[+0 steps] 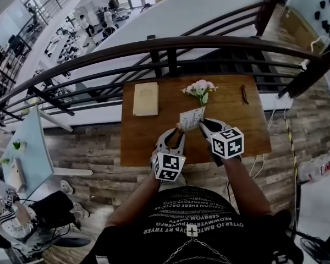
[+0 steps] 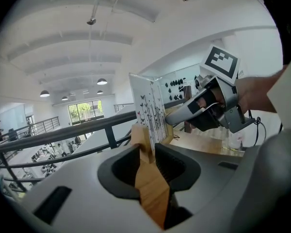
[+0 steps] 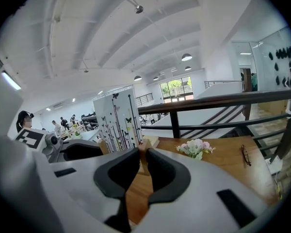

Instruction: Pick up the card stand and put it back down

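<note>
Steadying the card stand [image 1: 191, 118] on the near side of the flowers [image 1: 200, 89].
With right tongs [image 3: 143, 154] clamped on one wooden end and left tongs [image 2: 146, 149] apart around the other, close the left first, lift level and set down flat on the counter [image 1: 143, 142], clear of the flowers.

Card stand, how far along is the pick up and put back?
Reached: both grippers are at the card stand. In hand: right gripper clamps one end; left gripper straddles the other, pressure unclear. Remaining: set-down on the table and release; whether it's lifted is unclear.
</note>
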A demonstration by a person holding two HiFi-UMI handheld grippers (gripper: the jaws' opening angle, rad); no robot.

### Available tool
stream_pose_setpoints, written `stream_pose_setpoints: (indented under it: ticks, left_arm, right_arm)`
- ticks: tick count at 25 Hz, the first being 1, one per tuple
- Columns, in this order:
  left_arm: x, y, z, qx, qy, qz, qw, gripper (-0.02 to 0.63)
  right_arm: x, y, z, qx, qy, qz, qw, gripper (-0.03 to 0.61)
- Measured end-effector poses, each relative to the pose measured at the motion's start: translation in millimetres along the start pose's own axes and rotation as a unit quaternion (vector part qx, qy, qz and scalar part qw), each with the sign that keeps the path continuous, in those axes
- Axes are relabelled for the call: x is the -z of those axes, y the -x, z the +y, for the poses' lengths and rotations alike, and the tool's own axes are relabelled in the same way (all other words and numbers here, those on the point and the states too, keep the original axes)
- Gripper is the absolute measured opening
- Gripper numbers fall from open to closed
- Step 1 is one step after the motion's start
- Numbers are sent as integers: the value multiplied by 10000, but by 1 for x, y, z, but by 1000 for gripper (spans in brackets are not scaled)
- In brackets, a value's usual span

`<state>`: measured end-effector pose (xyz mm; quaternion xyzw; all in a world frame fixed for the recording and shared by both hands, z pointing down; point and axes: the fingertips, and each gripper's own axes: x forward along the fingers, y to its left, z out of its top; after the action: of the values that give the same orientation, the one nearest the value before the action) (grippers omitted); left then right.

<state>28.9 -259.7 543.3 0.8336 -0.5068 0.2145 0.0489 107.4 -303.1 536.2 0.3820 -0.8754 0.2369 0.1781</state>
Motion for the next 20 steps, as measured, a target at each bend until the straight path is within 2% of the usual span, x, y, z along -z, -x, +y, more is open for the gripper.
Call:
stream_pose_setpoints:
  ticks: [11, 20]
  left_arm:
    - [-30, 4, 15, -10, -5, -258, 9997, 119]
    - [-42, 6, 27, -4, -6, -316, 9995, 118]
  right_arm:
    - [-27, 12, 7, 64, 98, -286, 9995, 63]
    - [-40, 10, 13, 17, 38, -423, 9991, 63]
